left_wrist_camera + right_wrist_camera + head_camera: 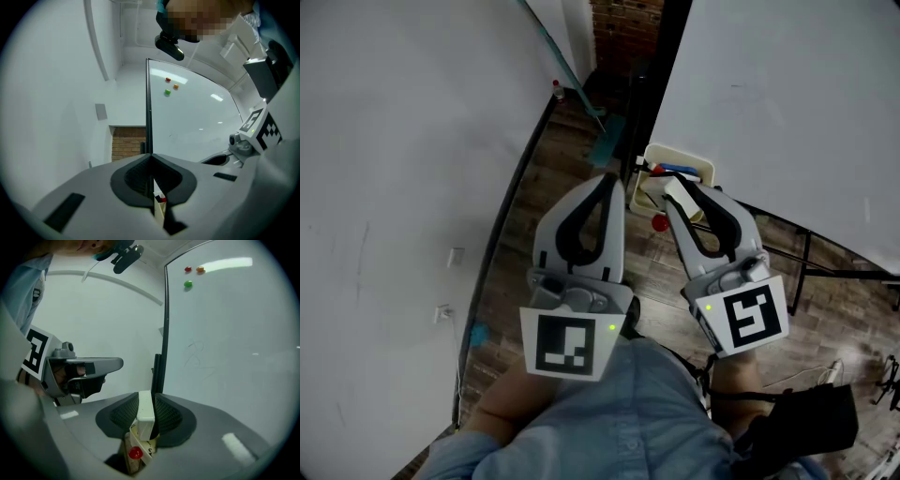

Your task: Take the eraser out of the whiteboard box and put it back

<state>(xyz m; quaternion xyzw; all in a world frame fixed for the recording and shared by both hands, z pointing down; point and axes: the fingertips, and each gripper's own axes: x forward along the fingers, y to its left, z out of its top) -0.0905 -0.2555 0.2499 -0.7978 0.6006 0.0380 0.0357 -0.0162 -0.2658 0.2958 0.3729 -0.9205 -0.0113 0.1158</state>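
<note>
The white eraser (pixel 678 198) (pixel 145 414) stands upright between the jaws of my right gripper (pixel 684 191) (pixel 146 397), which is shut on it. Just below and beyond it is the cream whiteboard box (pixel 701 170) (pixel 152 446), fixed at the whiteboard's (pixel 787 103) edge, with blue and red pens inside and a red magnet (pixel 659 222) (pixel 135 453) on its front. My left gripper (pixel 612 180) (pixel 151 157) is beside the right one, to the left of the box, shut with nothing in it. A sliver of the box (pixel 160 214) shows under its tips.
A white wall (pixel 394 187) fills the left, with wood floor (pixel 572 159) between it and the whiteboard. The whiteboard's black stand legs (pixel 807 265) and a black bag (pixel 816 412) are at the lower right. Coloured magnets (pixel 188 283) stick high on the board.
</note>
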